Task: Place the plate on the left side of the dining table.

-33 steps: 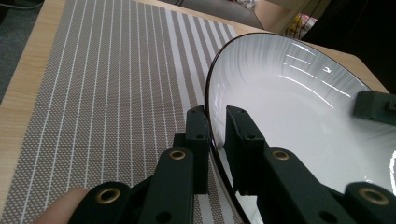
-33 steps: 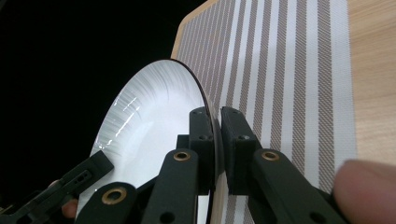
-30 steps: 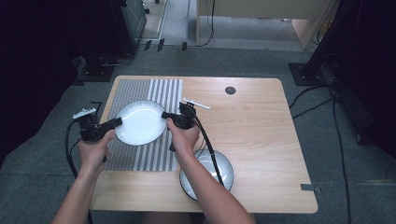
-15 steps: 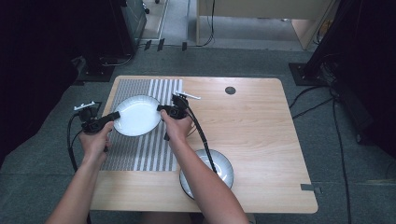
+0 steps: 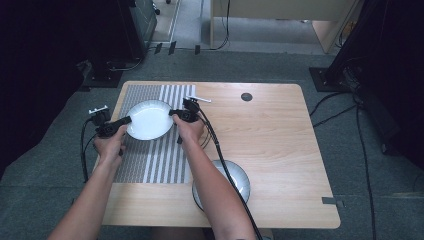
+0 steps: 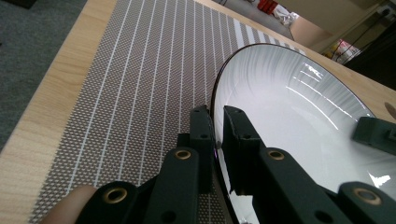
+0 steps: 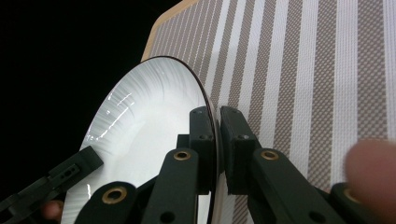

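A white plate (image 5: 149,119) with a dark rim hangs over the striped placemat (image 5: 150,160) on the left half of the table, held from both sides. My left gripper (image 5: 126,120) is shut on the plate's left rim; in the left gripper view the jaws (image 6: 217,135) pinch the rim of the plate (image 6: 303,112). My right gripper (image 5: 173,113) is shut on the right rim; the right gripper view has its jaws (image 7: 217,135) clamped on the plate (image 7: 144,121) edge, with the placemat (image 7: 317,70) behind.
A second, darker plate (image 5: 239,181) lies near the table's front edge, partly under the right forearm. A round hole (image 5: 246,96) sits in the wooden table (image 5: 280,140) top at the back. Cables trail from both grippers.
Both grippers have carried the plate away from me, toward the far end of the placemat, and slightly left. Their hold on the rim is unchanged.
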A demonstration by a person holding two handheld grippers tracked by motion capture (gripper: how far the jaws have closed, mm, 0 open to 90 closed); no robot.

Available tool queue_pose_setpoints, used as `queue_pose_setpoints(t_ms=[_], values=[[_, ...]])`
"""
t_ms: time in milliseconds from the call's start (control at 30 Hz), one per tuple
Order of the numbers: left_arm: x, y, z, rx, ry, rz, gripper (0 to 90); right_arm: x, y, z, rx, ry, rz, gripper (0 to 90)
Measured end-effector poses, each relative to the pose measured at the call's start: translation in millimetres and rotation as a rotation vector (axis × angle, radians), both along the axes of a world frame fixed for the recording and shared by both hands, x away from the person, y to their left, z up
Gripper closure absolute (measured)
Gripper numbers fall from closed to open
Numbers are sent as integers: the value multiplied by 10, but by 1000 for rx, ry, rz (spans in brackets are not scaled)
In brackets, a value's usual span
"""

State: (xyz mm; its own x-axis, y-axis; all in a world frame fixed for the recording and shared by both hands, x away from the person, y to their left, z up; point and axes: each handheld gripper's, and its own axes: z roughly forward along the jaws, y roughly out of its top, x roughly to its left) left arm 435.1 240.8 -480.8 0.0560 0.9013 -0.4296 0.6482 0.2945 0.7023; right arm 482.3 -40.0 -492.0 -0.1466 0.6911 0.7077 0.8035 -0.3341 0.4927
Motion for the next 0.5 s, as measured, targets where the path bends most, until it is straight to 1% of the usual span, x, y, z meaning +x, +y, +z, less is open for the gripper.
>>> queue_pose_setpoints(t_ms=[67,133,167,233,300,333,367,433,500], values=[[29,-10,-27,-1,-1,9,832,35,1,-33,-17,-17,1,841],[42,-13,-40,4,1,11,831,48,2,-48,-16,-20,0,841],[65,-15,-74,2,10,20,832,79,6,-91,-6,-16,-2,840],[87,-25,-114,1,26,30,832,99,13,-128,-19,-15,4,840],[105,-33,-151,0,33,24,832,117,18,-167,-38,-20,4,838],[105,-33,-151,0,33,24,832,117,18,-167,-38,-20,4,838],[121,-41,-177,0,37,18,832,130,12,-189,-45,-14,-3,834],[138,-35,-202,-4,44,11,831,141,0,-207,-48,-14,0,833],[143,-25,-214,-6,50,13,828,144,-3,-217,-45,-11,4,834]])
